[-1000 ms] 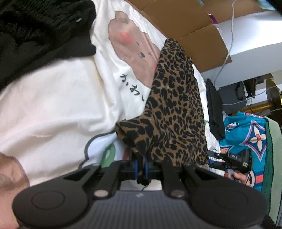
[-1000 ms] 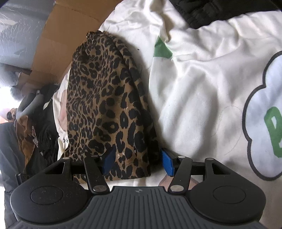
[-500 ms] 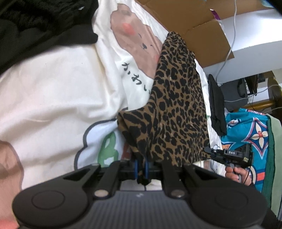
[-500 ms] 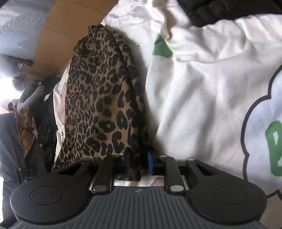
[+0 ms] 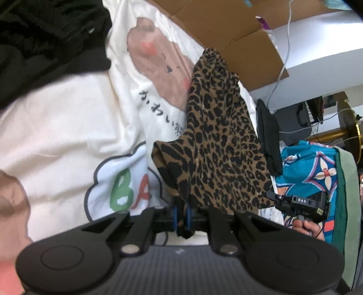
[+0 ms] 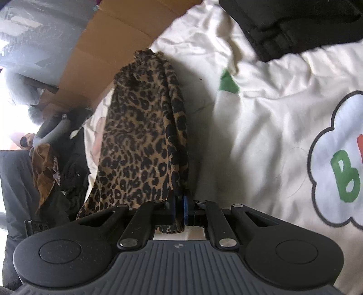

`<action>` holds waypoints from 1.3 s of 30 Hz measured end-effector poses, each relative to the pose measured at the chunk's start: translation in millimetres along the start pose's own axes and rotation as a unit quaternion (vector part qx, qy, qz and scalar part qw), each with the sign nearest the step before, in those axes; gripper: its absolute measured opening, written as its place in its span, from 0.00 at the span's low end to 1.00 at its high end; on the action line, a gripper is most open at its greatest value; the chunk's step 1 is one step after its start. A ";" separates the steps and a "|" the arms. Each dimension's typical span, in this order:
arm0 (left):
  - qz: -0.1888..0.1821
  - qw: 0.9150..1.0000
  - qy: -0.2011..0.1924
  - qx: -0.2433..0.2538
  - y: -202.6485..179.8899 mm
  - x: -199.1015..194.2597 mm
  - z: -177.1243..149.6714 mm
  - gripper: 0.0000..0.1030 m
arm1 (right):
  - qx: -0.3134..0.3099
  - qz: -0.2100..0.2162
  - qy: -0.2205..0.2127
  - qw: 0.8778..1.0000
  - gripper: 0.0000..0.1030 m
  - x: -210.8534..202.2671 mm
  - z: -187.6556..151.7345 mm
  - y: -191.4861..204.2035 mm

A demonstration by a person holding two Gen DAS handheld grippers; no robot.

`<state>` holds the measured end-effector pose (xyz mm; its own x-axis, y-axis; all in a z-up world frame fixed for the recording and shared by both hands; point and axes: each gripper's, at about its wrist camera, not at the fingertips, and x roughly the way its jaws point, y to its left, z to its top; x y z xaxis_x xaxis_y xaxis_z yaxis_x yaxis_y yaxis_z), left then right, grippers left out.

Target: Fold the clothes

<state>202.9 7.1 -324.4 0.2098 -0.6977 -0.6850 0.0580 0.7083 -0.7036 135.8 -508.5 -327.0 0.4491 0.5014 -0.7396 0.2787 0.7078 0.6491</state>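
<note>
The left gripper [image 5: 182,215] has its two blue pads pinched nearly together on a corner of the one leopard-print garment [image 5: 217,145]. The right gripper [image 6: 179,210] likewise has its jaws closed on another bottom corner of that garment [image 6: 143,136], cloth squeezed between the pads. In both wrist views the garment runs from the jaws toward twelve o'clock, its far end resting on the one white printed blanket [image 5: 68,127]. In the left view the right gripper shows at four o'clock. One black clothes pile [image 6: 295,20] lies at one o'clock in the right view; one cardboard sheet [image 6: 109,52] at eleven.
</note>
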 end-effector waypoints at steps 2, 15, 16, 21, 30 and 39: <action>0.000 1.000 -0.006 0.003 -2.9 -6.4 1.5 0.08 | -0.002 0.005 -0.007 1.000 0.04 -2.9 -2.4 7.2; 0.007 1.000 -0.028 0.010 -6.7 -45.4 9.2 0.08 | -0.008 0.036 -0.015 0.999 0.04 -29.1 -16.7 35.5; 0.007 1.000 -0.029 0.010 -6.8 -47.7 8.7 0.08 | -0.009 0.037 -0.013 0.999 0.04 -30.6 -17.5 37.1; 0.006 0.999 -0.031 0.011 -10.1 -59.1 5.6 0.07 | -0.018 0.041 -0.007 0.999 0.04 -43.5 -19.0 47.0; 0.002 0.999 -0.032 0.013 -18.5 -87.8 -7.0 0.08 | -0.042 0.045 0.018 0.998 0.04 -59.3 -33.2 73.2; 0.005 1.000 -0.013 -0.013 -11.3 -99.9 -30.6 0.08 | -0.018 0.044 0.043 0.998 0.04 -72.5 -59.2 66.0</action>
<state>151.4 65.5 -253.7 0.2362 -0.6866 -0.6876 0.0302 0.7125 -0.7011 71.3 -468.6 -241.0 0.3959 0.6012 -0.6942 0.2107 0.6763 0.7059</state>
